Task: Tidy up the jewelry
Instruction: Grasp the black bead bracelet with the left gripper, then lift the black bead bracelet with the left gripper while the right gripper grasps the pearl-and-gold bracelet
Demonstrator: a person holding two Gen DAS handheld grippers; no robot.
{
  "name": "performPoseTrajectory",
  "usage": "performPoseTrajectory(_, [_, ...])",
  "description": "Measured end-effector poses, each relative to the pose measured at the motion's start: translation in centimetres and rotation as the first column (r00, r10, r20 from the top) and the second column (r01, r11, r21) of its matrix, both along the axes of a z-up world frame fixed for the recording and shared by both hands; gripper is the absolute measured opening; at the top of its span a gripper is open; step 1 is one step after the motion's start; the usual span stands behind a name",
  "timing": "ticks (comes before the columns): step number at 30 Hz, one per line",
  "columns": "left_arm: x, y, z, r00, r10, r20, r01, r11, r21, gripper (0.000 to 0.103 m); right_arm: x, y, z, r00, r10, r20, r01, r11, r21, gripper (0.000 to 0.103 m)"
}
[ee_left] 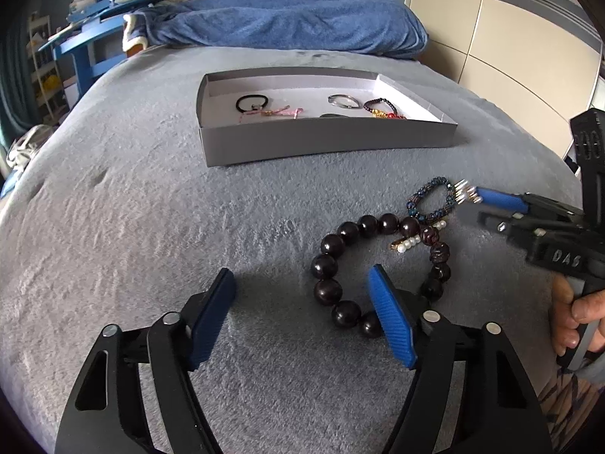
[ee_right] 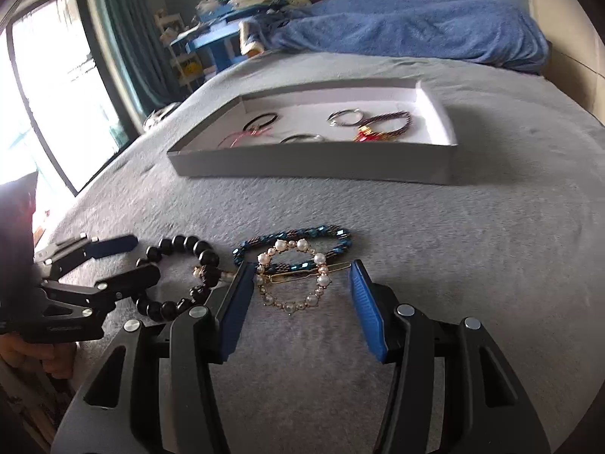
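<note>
A dark wooden bead bracelet (ee_left: pixel 325 266) lies on the grey bed cover. My left gripper (ee_left: pixel 300 280) is open over it: its right finger is inside the ring, its left finger outside, and the ring's left arc lies untouched between them. My right gripper (ee_right: pixel 300 266) is open around a round pearl hair clip (ee_right: pixel 293 276), which rests partly on a blue crystal bracelet (ee_right: pixel 295 234). The pads do not press the clip. A grey box (ee_left: pixel 321 143) further back holds a black hair tie (ee_left: pixel 251 102), a silver ring (ee_left: pixel 342 100) and a dark red bracelet (ee_left: pixel 378 106).
A small pearl pin (ee_left: pixel 408 242) lies against the bead bracelet. A crumpled blue blanket (ee_left: pixel 295 19) lies beyond the box. Blue shelves (ee_left: pixel 94 30) stand at the left, a window (ee_right: pixel 56 94) beyond. A person's hand (ee_left: pixel 578 317) holds the right gripper's handle.
</note>
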State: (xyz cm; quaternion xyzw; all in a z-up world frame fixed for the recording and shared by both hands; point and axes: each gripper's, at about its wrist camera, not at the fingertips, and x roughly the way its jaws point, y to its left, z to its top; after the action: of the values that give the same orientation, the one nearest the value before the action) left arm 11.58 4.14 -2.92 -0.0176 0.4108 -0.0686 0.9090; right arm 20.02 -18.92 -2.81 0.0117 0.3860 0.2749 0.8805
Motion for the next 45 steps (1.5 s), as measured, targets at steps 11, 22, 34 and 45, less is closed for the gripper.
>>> performPoseTrajectory(11, [0.4, -1.1, -0.3, 1.0, -0.01, -0.019, 0.011, 0.998, 0.068, 0.036, 0.3, -2.2, -0.1, 0.995, -0.103, -0.002, 0.103, 0.994, 0.021, 0.052])
performPoseTrajectory(22, [-0.2, 0.1, 0.5, 1.0, -0.008, 0.022, 0.009, 1.0, -0.015, 0.015, 0.3, -1.9, -0.3, 0.995, -0.101, -0.008, 0.101, 0.995, 0.021, 0.052])
performPoseTrajectory(34, [0.9, 0.9, 4.0, 0.996, 0.013, 0.084, -0.006, 0.996, -0.084, 0.015, 0.2, -1.9, 0.0, 0.995, -0.101, 0.008, 0.1, 0.995, 0.026, 0.052])
performPoseTrajectory(45, [2.8, 1.5, 7.3, 0.989, 0.027, 0.143, -0.01, 0.993, -0.114, 0.015, 0.8, -2.1, 1.5, 0.994, -0.106, 0.04, 0.105, 0.994, 0.031, 0.052])
